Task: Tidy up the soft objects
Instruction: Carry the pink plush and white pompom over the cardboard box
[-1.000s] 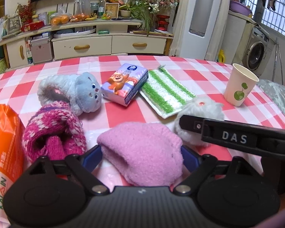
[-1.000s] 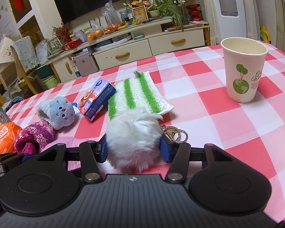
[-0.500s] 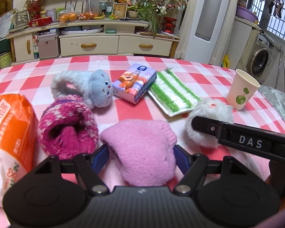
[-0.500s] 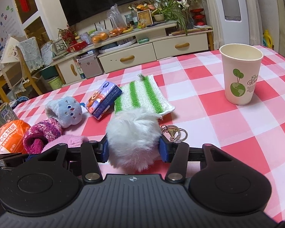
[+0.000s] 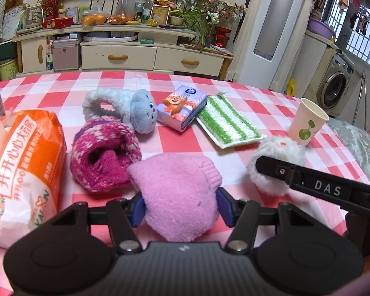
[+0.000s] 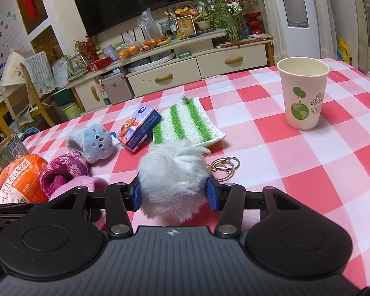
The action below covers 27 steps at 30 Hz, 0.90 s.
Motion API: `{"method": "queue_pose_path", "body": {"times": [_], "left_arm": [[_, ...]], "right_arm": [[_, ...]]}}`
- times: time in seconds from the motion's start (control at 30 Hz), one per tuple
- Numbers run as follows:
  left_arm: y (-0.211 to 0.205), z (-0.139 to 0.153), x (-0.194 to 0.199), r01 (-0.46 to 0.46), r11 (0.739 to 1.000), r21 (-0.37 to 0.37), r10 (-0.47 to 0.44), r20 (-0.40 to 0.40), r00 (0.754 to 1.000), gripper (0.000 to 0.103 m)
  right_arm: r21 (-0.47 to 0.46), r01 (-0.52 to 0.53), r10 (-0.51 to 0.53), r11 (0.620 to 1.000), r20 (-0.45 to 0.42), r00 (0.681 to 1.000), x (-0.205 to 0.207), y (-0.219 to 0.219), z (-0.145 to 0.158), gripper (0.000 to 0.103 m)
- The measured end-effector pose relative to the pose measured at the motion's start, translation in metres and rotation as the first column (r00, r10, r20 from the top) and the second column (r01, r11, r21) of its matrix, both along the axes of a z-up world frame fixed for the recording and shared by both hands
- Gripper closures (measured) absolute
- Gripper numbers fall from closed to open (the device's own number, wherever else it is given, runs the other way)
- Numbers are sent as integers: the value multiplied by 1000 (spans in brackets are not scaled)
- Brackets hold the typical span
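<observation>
Left wrist view: left claw (image 5: pixel 181 208) w/ blue pads on both flanks of the pale pink knit sock (image 5: pixel 177 192); jaws have just been closing and now pinch it, fabric bulging fwd past the pads. Sock sits near centre on the tabletop (image 5: pixel 175 138), which wears a red/white check cloth. Just left of it, touching: magenta knit sock (image 5: pixel 103 155), rolled, opening toward cam. Further left, at the near-left edge: orange/white plastic pack (image 5: pixel 22 170) w/ printed text. Beyond the magenta sock: grey plush bunny (image 5: pixel 135 111), face toward cam. Right of the bunny: tissue pack (image 5: pixel 182 107) w/ cartoon bear print, then green/white striped cloth (image 5: pixel 227 123) lying flat, corner near the tissue pack. Far right: paper cup (image 5: pixel 308 123), upright.

Right wrist view: right claw (image 6: pixel 174 193) pressed onto the white fluffy pom-pom (image 6: pixel 172 180), one pad each side, fur squeezed between. Pom-pom near centre, its far edge overlapping the striped cloth; gold key ring (image 6: pixel 224 166) lies on the cloth-covered top just right of it. In the left view the right claw's black finger, marked "DAS", crosses the pom-pom from the right. Paper cup stands well apart, far right. Whether either soft item is lifted clear of the top: cannot tell.
</observation>
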<state>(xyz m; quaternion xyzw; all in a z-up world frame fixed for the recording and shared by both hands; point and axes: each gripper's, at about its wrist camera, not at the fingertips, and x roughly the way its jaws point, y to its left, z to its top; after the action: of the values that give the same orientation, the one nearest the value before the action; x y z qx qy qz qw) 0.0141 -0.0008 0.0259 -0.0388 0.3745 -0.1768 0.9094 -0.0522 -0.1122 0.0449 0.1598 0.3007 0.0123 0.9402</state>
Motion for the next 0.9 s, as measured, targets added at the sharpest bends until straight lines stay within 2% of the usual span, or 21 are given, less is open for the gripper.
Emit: {"method": "queue_pose_path", "body": {"times": [0.5,0.9], "left_arm": [[23,25,-16,19,998,-61,-16,41,999,45],[41,42,-30,31,994,-101,-23,79,997,45]], "right_arm": [[27,3,-3,1000,5,1000,-13,5,8,42],[43,21,-22,999,35,999,-32,8,30,42]]}}
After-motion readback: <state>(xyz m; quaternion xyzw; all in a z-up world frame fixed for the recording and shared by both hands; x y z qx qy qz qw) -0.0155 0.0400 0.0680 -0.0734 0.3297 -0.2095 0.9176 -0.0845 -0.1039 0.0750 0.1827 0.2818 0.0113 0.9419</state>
